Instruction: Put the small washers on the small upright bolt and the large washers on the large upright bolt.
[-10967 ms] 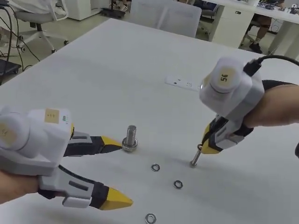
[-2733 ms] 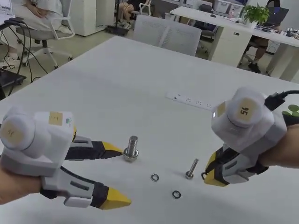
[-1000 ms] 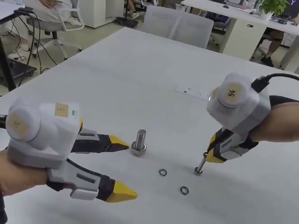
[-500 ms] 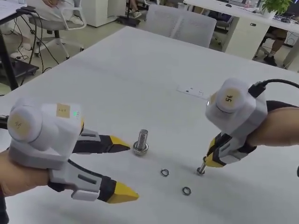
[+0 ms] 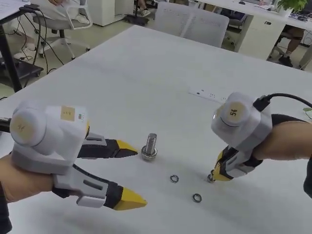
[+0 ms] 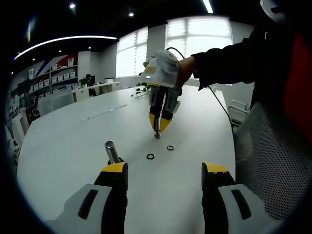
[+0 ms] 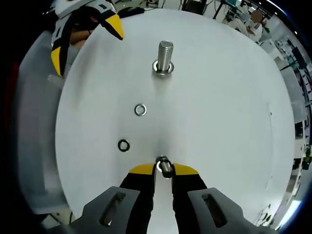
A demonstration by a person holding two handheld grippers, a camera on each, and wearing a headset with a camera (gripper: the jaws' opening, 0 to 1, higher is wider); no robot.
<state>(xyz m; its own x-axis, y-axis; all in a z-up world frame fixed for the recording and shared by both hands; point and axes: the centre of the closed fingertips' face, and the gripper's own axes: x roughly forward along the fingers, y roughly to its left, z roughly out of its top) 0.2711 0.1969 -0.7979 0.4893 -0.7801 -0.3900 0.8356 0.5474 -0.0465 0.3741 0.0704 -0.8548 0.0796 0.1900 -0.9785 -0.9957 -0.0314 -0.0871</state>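
Right gripper (image 5: 217, 174), over the near right part of the table (image 5: 146, 73): pointed down, fingers (image 7: 144, 171) clamped on the small bolt (image 5: 211, 178). Bolt mostly hidden behind the yellow fingertips in the head view; lower end at the table surface. In the left gripper view, close to upright between the fingertips. In the right gripper view, seen end-on in the narrow gap between the two fingers.

Left gripper (image 5: 132, 175), over the near left part of the table: fingers wide apart, gripping nothing, aimed toward the right gripper. Farther fingertip near the large bolt (image 5: 150, 145), clear of it.

Large bolt: upright on the table, threads up, with a wider ring at the base; bolt head or washer, not discernible. Well apart from the small bolt.

Loose on the table between the two bolts: one washer (image 5: 174, 179), flat, about midway; a second washer (image 5: 197, 198), flat, closer to the near edge and near the small bolt. Neither touching a bolt, a finger or the other washer. Size class of both not discernible.

Toward the far edge, well apart from the bolts: a white power strip (image 5: 207, 93), flat on the table. Beyond the far edge: a grey chair (image 5: 195, 22).
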